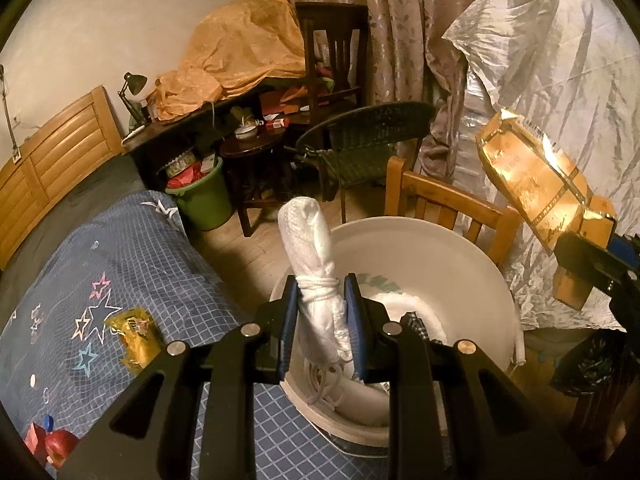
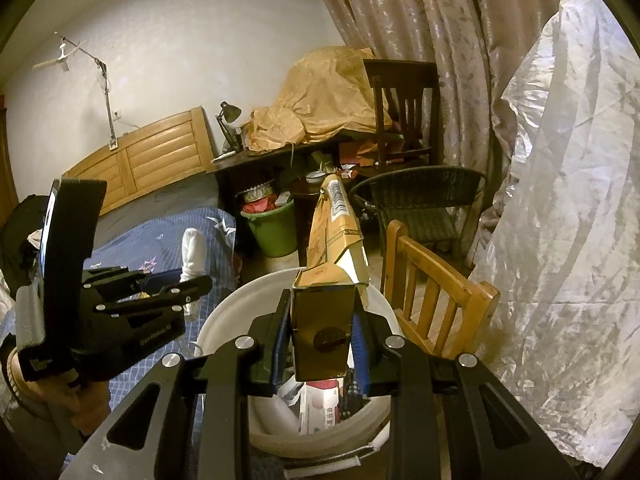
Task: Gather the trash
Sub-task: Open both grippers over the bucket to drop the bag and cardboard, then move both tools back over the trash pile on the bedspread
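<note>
Much of the bucket's [image 2: 224, 316] trash sits hidden behind the carton [image 2: 332, 272].

I see dim, warm yellow indoor light in both wrist views. Glare burns out the golden box [image 1: 536, 184] up and right of the left hand-held gripper [image 1: 322, 320]. Fisheye bending curves the wall and curtain [image 2: 420, 40]; black vignette rings every corner. Focus is acceptably sharp throughout.

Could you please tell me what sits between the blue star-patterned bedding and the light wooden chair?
The white bucket stands there, already holding trash; both wrist views show it, blue bedding one side, wooden chair the other.
</note>
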`<state>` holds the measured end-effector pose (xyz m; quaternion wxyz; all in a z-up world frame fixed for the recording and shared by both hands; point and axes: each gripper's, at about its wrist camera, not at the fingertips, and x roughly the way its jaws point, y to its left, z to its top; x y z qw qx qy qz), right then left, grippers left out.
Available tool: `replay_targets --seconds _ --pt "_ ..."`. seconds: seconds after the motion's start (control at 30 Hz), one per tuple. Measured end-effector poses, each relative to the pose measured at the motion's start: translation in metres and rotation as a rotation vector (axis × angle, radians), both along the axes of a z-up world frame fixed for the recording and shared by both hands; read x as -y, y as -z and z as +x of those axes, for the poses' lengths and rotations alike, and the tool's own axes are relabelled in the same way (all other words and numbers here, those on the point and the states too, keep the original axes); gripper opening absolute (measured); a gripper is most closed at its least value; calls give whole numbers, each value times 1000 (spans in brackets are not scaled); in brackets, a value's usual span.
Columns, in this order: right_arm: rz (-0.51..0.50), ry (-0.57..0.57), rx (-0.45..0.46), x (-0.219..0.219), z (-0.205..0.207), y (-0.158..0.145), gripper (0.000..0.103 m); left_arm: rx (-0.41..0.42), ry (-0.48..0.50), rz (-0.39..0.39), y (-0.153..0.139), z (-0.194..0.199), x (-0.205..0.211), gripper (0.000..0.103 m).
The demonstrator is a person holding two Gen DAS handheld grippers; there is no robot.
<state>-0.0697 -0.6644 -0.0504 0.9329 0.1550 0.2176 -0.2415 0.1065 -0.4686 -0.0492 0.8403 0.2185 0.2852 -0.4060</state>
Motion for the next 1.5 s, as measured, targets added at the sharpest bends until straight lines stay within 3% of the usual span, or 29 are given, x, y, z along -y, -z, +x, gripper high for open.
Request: replay_targets --seconds 0.13,0.23,0.57,0.73,0.8,0.87,1.1,1.23,1.5 --pt "17 -41 -16 7 18 2 32 -33 3 -2 6 9 7 28" --pt "41 -39 -42 18 35 13 44 -65 -5 23 12 19 15 53" --pt "69 6 -23 26 30 24 44 -107 -59 1 14 34 3 56" --pt "81 15 3 19 21 25 44 -66 -83 -8 12 25 -10 56" --pt "74 26 22 13 17 23 44 -36 -128 -30 9 22 -24 59" --pt "58 36 47 5 14 21 44 15 -184 -66 4 18 -44 68" --pt "-77 33 167 -56 6 7 44 138 -324 -125 -7 2 -123 74" --pt "-120 1 218 -92 10 3 44 164 -409 -142 -13 -3 -176 76" --pt "-90 -172 170 -162 52 11 44 186 -592 -154 -20 -7 -290 80"
